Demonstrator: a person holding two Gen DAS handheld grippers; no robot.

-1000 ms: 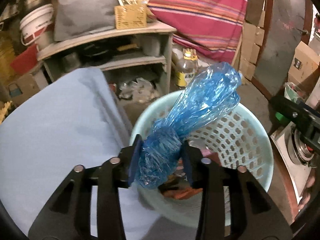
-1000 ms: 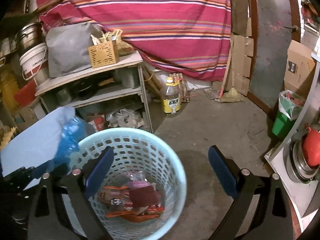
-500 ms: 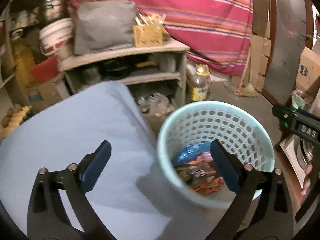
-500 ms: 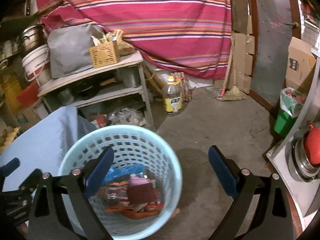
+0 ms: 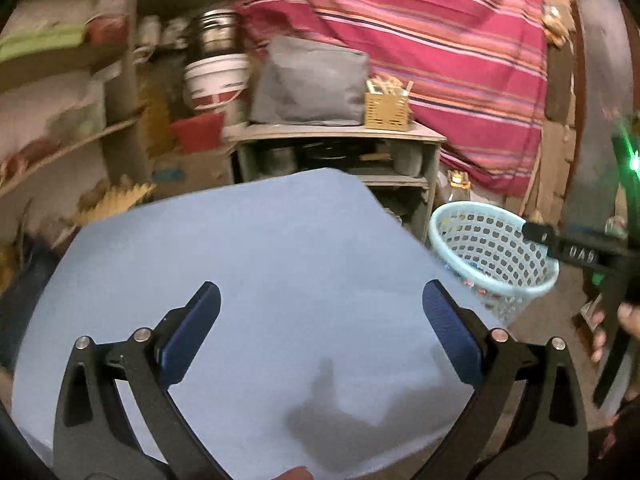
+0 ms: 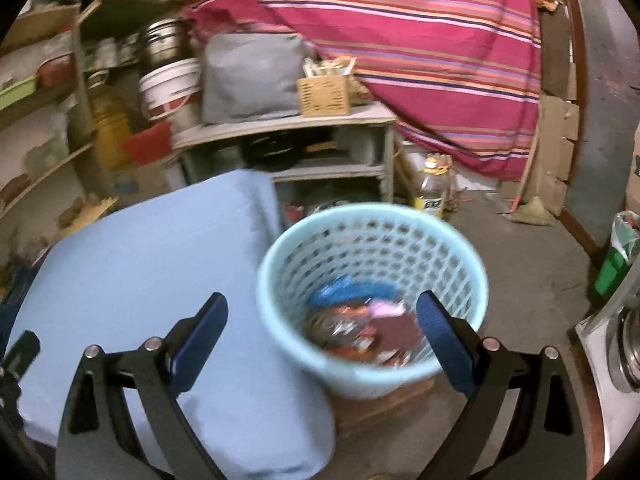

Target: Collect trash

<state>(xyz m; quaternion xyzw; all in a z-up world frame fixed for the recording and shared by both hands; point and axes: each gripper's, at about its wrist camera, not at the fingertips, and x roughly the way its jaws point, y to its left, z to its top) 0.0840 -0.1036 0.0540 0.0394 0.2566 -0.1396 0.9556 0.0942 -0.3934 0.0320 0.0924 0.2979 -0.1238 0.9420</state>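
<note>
A light blue perforated basket (image 6: 460, 248) stands on the floor beside a table with a light blue cloth (image 6: 140, 264). Inside it lie a crumpled blue plastic wrapper (image 6: 352, 290) and several red and orange wrappers (image 6: 360, 332). My right gripper (image 6: 322, 320) is open and empty, above the basket's near left rim. My left gripper (image 5: 320, 312) is open and empty over the blue cloth (image 5: 260, 264); the basket (image 5: 496, 256) is to its right there. The right gripper's body (image 5: 580, 256) shows at the right edge.
A grey shelf unit (image 6: 288, 132) with a grey bag (image 6: 252, 76), wicker box (image 6: 324, 94) and white bucket (image 6: 170, 88) stands behind. A striped red cloth (image 6: 400, 32) hangs at the back. An oil bottle (image 6: 432, 184) and a green bin (image 6: 612, 268) stand on the floor.
My left gripper opened and dropped the blue plastic wrapper into the basket, then swung left and back over the table. The right gripper stayed open and shifted left.
</note>
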